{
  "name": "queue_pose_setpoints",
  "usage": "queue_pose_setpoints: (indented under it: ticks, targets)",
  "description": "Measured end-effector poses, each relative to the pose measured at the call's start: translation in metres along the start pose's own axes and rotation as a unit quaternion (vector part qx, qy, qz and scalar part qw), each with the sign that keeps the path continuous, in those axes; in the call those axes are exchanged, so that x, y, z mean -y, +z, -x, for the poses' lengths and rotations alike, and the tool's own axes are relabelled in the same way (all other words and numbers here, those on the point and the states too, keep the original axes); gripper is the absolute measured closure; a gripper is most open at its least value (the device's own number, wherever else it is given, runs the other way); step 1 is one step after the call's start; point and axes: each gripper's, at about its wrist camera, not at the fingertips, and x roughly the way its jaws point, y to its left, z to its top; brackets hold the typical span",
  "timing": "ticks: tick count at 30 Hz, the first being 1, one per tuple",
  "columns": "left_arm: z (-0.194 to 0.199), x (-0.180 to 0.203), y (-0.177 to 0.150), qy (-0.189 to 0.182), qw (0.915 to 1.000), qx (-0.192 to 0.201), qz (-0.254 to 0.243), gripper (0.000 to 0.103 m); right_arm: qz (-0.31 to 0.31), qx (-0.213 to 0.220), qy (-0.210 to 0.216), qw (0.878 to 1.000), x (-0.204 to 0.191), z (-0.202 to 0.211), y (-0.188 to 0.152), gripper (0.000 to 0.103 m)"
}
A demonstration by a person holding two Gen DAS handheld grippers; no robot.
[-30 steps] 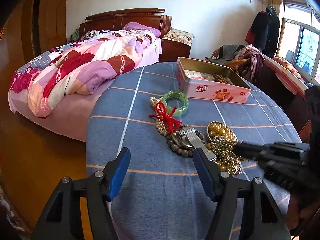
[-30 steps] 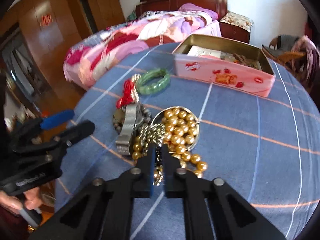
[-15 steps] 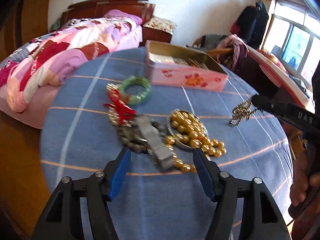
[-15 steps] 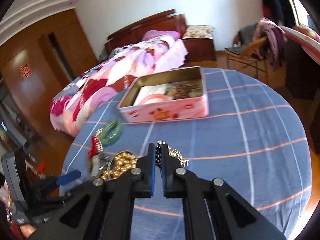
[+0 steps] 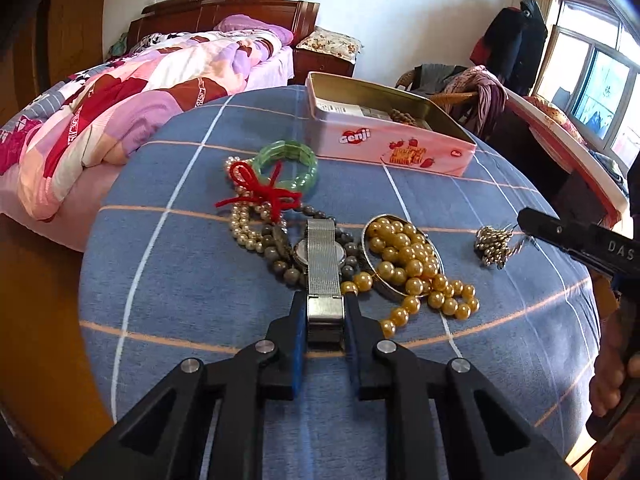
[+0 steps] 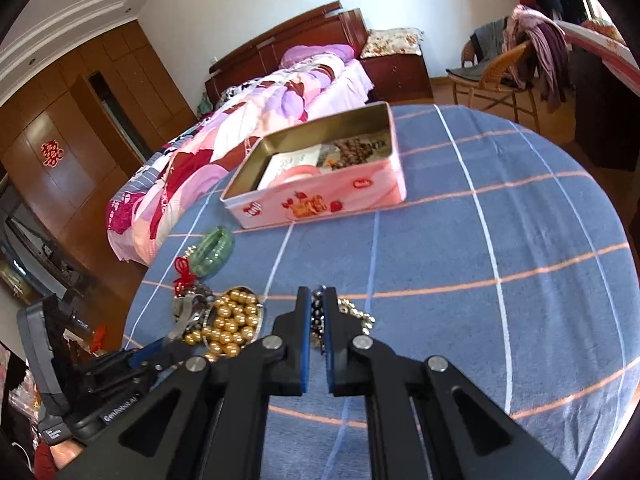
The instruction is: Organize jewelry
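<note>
Left gripper (image 5: 325, 320) fingers just closed, clamped on silver mesh-strap watch (image 5: 323, 258), right gripper (image 6: 318, 312) fingers pinching silver bead chain (image 5: 491, 245), only right view shows brown beads (image 6: 354, 149) inside pink tin (image 6: 320, 196)

The tablecloth (image 5: 180, 280) is blue with white and orange lines in a check. The tin (image 5: 394, 148) is pink with red strawberries and gold inside. The bangle (image 5: 290, 164) is green, the cord bow (image 5: 262, 194) red, the watch strap (image 5: 324, 260) silver mesh, the big beads (image 5: 408, 260) golden. The quilt (image 5: 132, 92) is pink, purple and red patchwork.
</note>
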Motion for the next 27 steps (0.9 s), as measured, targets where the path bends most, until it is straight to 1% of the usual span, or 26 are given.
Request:
queue_pose_setpoints:
  ticks: [1, 3, 6, 7, 11, 14, 15, 18, 21, 23, 24, 26, 27]
  targets:
    - [0.002, -0.001, 0.001, -0.004, 1.0, 0.004, 0.001, 0.087, -0.002, 0.001, 0.0, 1.0, 0.001, 0.002, 0.0, 0.089]
    - [0.006, -0.001, 0.002, -0.011, 0.9999, 0.01, -0.001, 0.087, -0.007, 0.004, -0.002, 1.0, 0.004, 0.005, 0.001, 0.088]
    - [0.011, -0.005, 0.005, -0.018, 0.9997, 0.018, 0.001, 0.087, -0.017, 0.01, -0.007, 1.0, 0.008, 0.009, 0.002, 0.075]
    - [0.012, -0.006, 0.006, -0.021, 0.9996, 0.019, 0.004, 0.087, -0.018, 0.012, -0.011, 1.0, 0.01, 0.01, 0.002, 0.074]
    - [0.007, -0.007, 0.005, -0.013, 0.9999, 0.008, 0.006, 0.086, -0.024, 0.009, -0.015, 1.0, 0.013, 0.011, 0.001, 0.073]
    - [0.003, -0.002, 0.004, -0.01, 0.9999, 0.001, -0.008, 0.086, -0.022, 0.003, -0.017, 1.0, 0.013, 0.009, 0.0, 0.073]
    - [0.001, 0.0, 0.005, -0.004, 0.9999, 0.0, -0.013, 0.085, -0.021, 0.001, -0.018, 1.0, 0.012, 0.008, 0.0, 0.073]
    - [-0.002, -0.001, 0.006, -0.004, 1.0, -0.002, -0.008, 0.078, -0.019, 0.0, -0.015, 1.0, 0.011, 0.008, -0.001, 0.073]
    - [-0.006, -0.005, 0.009, -0.008, 1.0, -0.004, 0.002, 0.078, -0.016, 0.0, -0.016, 1.0, 0.008, 0.008, 0.0, 0.073]
    - [-0.005, -0.01, 0.011, -0.026, 0.9995, -0.002, 0.018, 0.078, -0.015, 0.001, -0.015, 1.0, 0.008, 0.01, 0.0, 0.073]
    - [-0.005, -0.012, 0.011, -0.024, 0.9995, 0.002, 0.019, 0.087, -0.015, 0.002, -0.016, 1.0, 0.008, 0.01, 0.001, 0.073]
    - [-0.003, -0.013, 0.012, -0.017, 0.9997, 0.005, 0.014, 0.087, -0.019, 0.002, -0.018, 1.0, 0.009, 0.01, 0.001, 0.073]
    - [-0.002, -0.013, 0.013, -0.019, 0.9997, 0.006, 0.017, 0.087, -0.021, 0.002, -0.017, 1.0, 0.01, 0.01, 0.002, 0.073]
